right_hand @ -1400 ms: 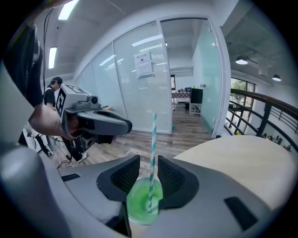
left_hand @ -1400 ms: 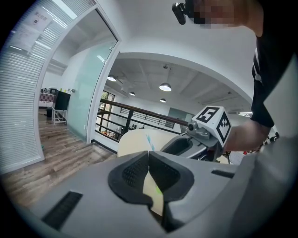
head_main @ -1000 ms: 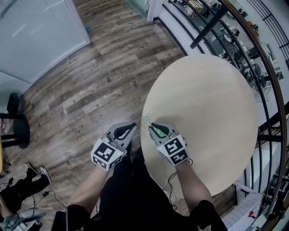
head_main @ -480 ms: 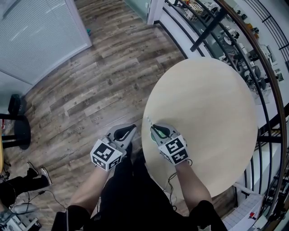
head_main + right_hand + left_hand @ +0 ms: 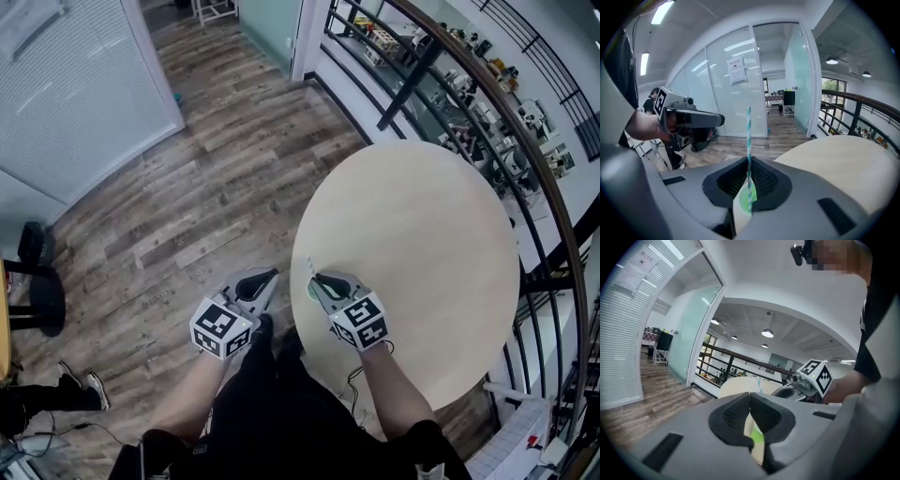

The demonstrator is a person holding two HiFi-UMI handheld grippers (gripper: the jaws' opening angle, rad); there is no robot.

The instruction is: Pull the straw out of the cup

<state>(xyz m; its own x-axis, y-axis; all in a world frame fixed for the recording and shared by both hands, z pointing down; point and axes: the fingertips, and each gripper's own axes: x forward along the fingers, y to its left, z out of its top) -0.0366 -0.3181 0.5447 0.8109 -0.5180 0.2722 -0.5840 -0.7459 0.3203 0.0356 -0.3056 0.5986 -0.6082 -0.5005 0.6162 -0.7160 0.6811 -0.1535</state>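
Note:
A teal-and-white striped straw stands upright between the pads of my right gripper, which is shut on it; its jaws have just been closing on it. In the head view that gripper hangs over the near left edge of the round pale table, and the straw sticks up from its tip. Just under the tip a small green round thing shows, perhaps the cup; it is mostly hidden. My left gripper is beside the table over the floor, pads together, nothing between them.
A dark curved railing runs round the table's far side, with shelves of small things beyond it. Wood floor lies to the left, bounded by a glass wall with blinds. A black stool and a person's shoes are at far left.
Both grippers have risen a little, the right one with the straw in it. The head view has shifted, so the table sits lower in the picture.

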